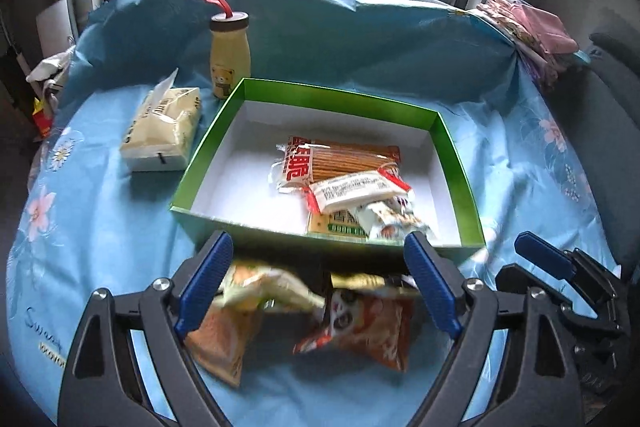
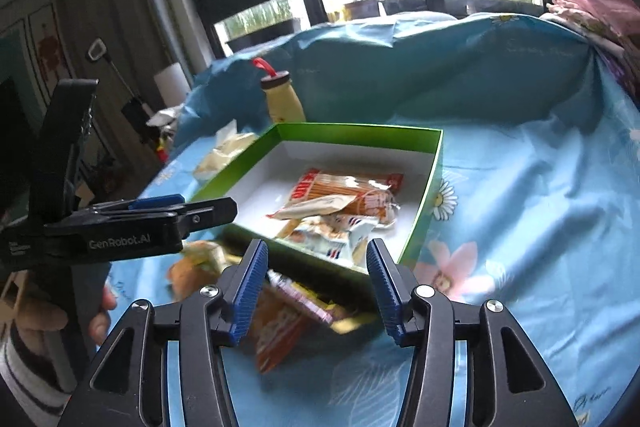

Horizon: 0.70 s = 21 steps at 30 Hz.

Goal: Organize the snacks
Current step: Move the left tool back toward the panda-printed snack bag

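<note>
Left gripper (image 1: 320, 283): we've got its blue-padded jaws spread wide and gripping nothing, hovering just short of the box's near wall, straddling two loose packets.
Right gripper (image 2: 316, 291): ours too, also gaping and empty, poised above the orange packet; in the left view it sits off to the right (image 1: 560, 267).
Loose snacks: an orange foil packet with a cat-like face (image 1: 360, 323) and a tan-and-orange crinkly bag (image 1: 232, 315) lie on the cloth, outside the box and close to its near wall; both are blurred, so we can't read them.
Likely target: we reckon the orange packet (image 2: 280, 323) is next, since both grippers frame it.
Green cardboard box with white lining (image 1: 320, 91): open on top, low walls, easy to drop into.
Already boxed: a clear packet of biscuit sticks with red print (image 1: 340, 159), a white wrapped bar (image 1: 356, 189) lying across it, and smaller wrappers (image 1: 384, 219) piled at the near right corner.
Progress: we judge it partway, with two packets left out.
Blue floral cloth (image 1: 100, 227): wrinkled, so packets may slide.
Bystanders: a yellow bear-print bottle with a red loop (image 1: 230, 59) and a cream tissue pack (image 1: 164, 127), left of the box.
</note>
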Each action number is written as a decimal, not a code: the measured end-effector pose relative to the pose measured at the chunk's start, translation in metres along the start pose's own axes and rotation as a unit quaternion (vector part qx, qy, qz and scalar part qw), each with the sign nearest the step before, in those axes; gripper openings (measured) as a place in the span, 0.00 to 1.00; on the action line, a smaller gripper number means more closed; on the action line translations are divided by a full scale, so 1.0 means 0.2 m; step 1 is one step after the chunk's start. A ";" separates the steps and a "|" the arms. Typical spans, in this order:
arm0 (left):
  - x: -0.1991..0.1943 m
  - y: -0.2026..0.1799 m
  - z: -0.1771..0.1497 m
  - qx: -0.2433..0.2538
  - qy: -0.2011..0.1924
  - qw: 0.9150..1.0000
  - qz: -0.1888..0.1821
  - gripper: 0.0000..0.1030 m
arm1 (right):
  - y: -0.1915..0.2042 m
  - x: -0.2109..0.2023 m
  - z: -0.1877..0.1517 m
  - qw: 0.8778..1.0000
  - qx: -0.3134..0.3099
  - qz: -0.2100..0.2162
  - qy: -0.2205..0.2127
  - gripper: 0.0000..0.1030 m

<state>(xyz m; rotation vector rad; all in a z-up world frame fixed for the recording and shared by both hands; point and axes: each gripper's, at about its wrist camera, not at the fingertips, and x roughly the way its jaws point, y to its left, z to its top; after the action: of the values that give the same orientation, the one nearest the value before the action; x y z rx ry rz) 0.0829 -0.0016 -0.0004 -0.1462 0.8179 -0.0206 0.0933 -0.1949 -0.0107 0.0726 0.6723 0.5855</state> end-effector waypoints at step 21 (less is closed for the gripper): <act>-0.49 0.16 -0.48 -0.058 0.017 0.997 0.052 0.86 | 0.17 -0.09 -0.22 0.996 0.018 0.072 0.058 0.51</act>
<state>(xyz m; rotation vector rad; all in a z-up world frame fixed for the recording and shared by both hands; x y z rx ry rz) -0.0560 0.0254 0.0017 -0.2131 0.8594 0.1240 0.0391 -0.1815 -0.0273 0.1224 0.7952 0.7214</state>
